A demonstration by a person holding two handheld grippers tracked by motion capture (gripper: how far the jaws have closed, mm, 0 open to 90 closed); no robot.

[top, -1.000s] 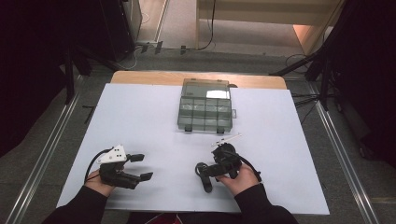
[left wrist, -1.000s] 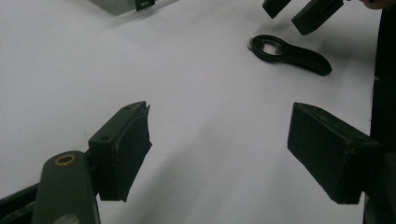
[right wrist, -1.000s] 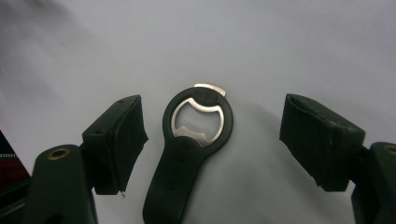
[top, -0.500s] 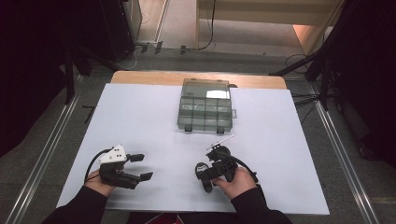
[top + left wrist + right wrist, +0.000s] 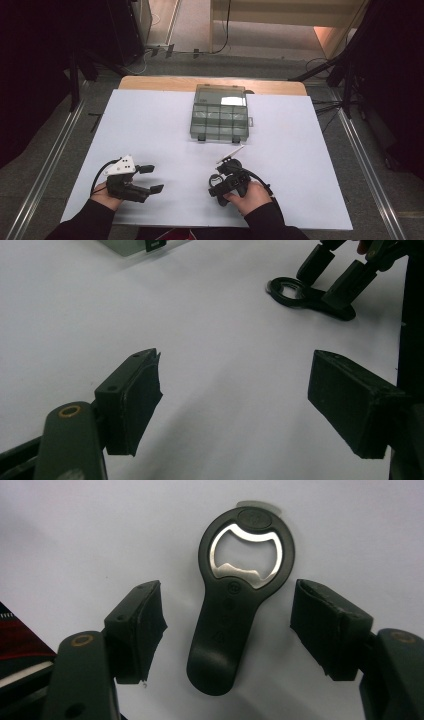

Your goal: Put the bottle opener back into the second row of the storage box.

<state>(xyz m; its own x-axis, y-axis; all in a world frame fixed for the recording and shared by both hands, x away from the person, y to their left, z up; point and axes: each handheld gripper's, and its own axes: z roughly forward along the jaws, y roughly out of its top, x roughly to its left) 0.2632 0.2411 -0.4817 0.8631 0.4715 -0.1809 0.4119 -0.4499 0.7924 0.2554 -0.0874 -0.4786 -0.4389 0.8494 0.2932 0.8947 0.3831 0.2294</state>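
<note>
A black bottle opener with a steel mouth lies flat on the white table cover, its ring end pointing away from my right gripper. My right gripper straddles its handle. The jaws have just been closing, but both pads still stand clear of the opener. From the left gripper view, the opener sits under the right gripper. In the high view the right gripper is near the front edge at centre. My left gripper rests open at the front left with nothing between its fingers.
A clear plastic compartment box with its lid closed sits at the middle of the table toward the far side; its corner also appears in the left gripper view. Dark floor, rails and cables surround the table.
The right gripper has shifted slightly toward the front edge and tipped down over the opener. The left gripper has stayed where it was.
</note>
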